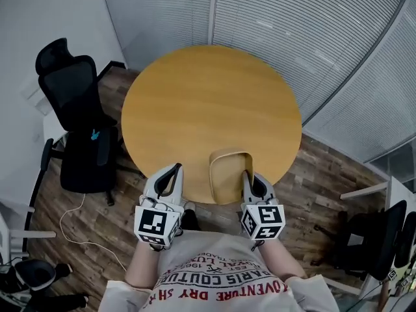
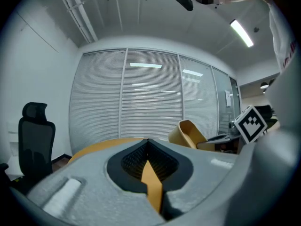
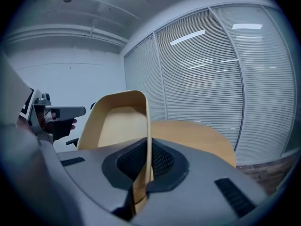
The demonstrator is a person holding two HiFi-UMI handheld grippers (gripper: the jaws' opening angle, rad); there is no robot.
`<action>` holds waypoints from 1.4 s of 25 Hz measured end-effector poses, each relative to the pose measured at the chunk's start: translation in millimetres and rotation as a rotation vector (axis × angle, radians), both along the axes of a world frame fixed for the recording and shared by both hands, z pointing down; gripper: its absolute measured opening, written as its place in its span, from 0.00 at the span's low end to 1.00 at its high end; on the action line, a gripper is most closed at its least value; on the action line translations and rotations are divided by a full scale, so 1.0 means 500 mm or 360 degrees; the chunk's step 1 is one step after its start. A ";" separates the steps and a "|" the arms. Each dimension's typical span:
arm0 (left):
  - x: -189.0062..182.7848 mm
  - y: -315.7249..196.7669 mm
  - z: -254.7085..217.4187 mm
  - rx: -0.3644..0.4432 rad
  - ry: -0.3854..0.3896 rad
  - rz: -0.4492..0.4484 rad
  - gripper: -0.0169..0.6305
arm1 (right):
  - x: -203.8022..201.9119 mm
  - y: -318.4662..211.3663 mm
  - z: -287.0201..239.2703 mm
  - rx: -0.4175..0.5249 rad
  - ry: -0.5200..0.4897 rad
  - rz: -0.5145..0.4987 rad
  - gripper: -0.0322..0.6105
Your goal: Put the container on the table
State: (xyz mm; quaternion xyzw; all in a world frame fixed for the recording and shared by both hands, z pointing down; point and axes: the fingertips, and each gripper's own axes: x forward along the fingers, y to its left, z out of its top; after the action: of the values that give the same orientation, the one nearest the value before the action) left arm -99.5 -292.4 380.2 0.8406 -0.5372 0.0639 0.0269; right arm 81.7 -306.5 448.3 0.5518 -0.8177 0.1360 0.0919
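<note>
Container (image 1: 227, 174), tan, wall clamped by right gripper (image 1: 246, 175), at table (image 1: 208, 103) edge.

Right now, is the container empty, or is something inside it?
Empty. The head view looks down into the container and shows only bare inner walls; the right gripper view shows the same.

Table (image 1: 195, 103) top is bare, open to reach everywhere but the near rim, where the container (image 1: 229, 171) takes up space. Black office chair (image 1: 78, 122) crowds the table's left side. Window blinds (image 1: 292, 31) close off the far side.
</note>
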 end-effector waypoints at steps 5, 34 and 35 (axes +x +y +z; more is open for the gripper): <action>-0.073 -0.124 0.004 -0.0018 0.0003 0.0105 0.02 | -0.063 -0.100 0.002 -0.0014 0.0008 0.0120 0.07; -0.152 -0.410 0.237 -0.0381 0.0025 0.0298 0.02 | -0.126 -0.344 0.415 -0.0788 0.0235 0.0360 0.07; -0.148 -0.411 0.242 -0.0387 0.0022 0.0305 0.02 | -0.123 -0.345 0.428 -0.0811 0.0239 0.0362 0.07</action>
State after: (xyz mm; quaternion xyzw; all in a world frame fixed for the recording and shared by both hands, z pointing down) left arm -173.6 -498.0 501.2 0.8789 -0.4426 0.1251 0.1260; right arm 20.1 -479.2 662.1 0.6077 -0.6809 0.3052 0.2720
